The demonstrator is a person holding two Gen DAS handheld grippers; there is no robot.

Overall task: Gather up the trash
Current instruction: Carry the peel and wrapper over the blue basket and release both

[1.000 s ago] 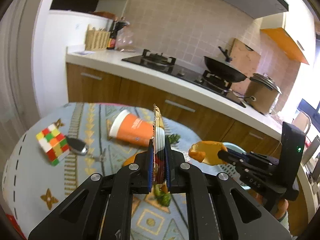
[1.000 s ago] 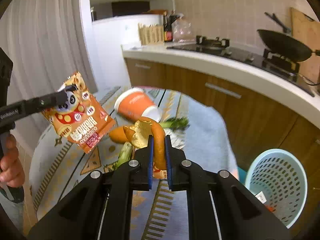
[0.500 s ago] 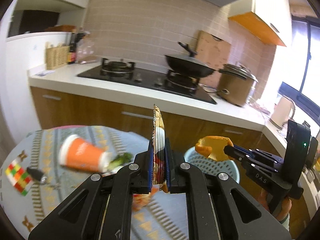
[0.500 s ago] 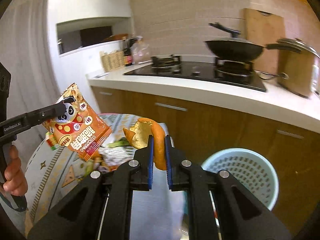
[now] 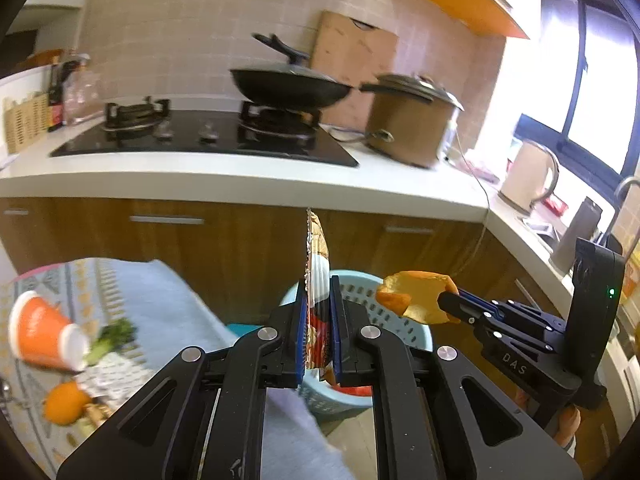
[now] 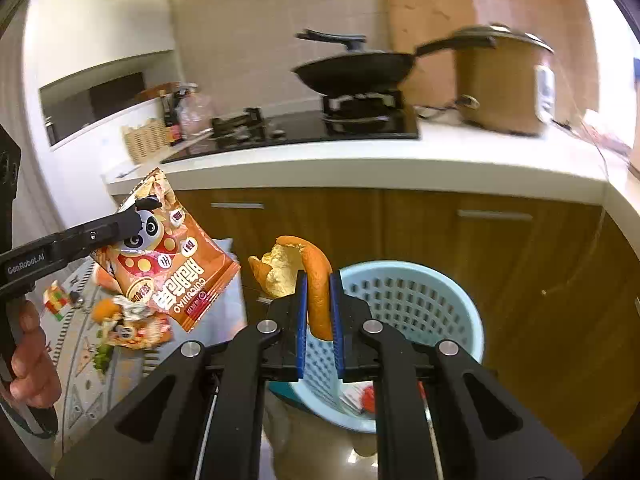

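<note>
My left gripper [image 5: 317, 312] is shut on an orange snack packet [image 5: 317, 264], held edge-on here and seen flat in the right wrist view [image 6: 168, 256]. My right gripper [image 6: 318, 304] is shut on a curled orange peel [image 6: 296, 268], which also shows in the left wrist view [image 5: 416, 296] at the tip of that gripper [image 5: 448, 304]. A light blue perforated basket [image 6: 424, 304] stands on the floor just beyond both grippers, with some red and white scraps at its bottom. In the left wrist view the basket [image 5: 360, 292] lies behind the packet.
A table with a patterned cloth [image 5: 160, 312] sits at the left, holding an overturned orange cup [image 5: 40, 340], greens [image 5: 116, 336] and an orange [image 5: 64, 404]. Wooden cabinets [image 6: 440, 232] under a white counter back the basket. A hand [image 6: 32, 356] grips the left tool.
Both grippers swung rightwards from over the table towards the blue basket, keeping hold of the packet and the peel. The basket now sits close in front of them; the table has slid to the left.
</note>
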